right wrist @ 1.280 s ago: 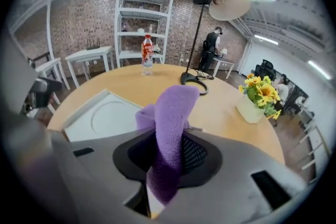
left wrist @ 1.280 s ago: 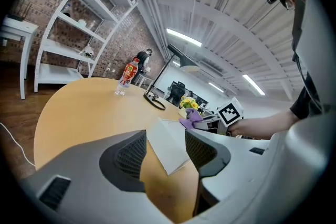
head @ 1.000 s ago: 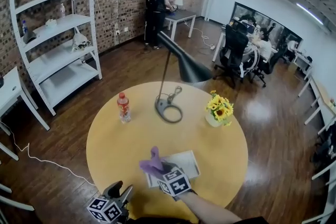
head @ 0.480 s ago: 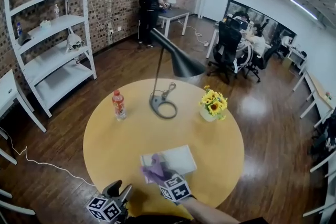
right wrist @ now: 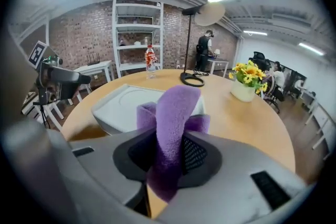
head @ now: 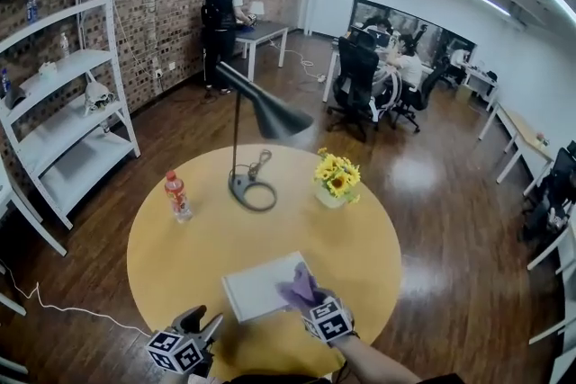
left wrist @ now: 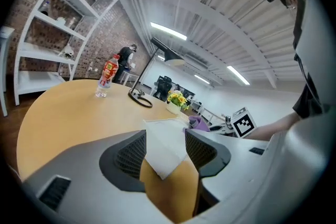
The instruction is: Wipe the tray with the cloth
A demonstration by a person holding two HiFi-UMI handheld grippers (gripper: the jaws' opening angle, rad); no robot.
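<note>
Table (head: 180,238) rim close — R tongs (head: 311,301) pinch cloth (head: 300,285) at tray (head: 256,288) right edge, L tongs (head: 202,322) parted

Grey left gripper (left wrist: 165,149) and right gripper (right wrist: 167,157) bear black-white marker cubes (head: 328,322).

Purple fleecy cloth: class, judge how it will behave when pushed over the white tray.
The purple fleecy cloth is probably floppy: it bends and folds in the right gripper. Its fuzzy pile suggests it is light and grippy, not slippery.
</note>
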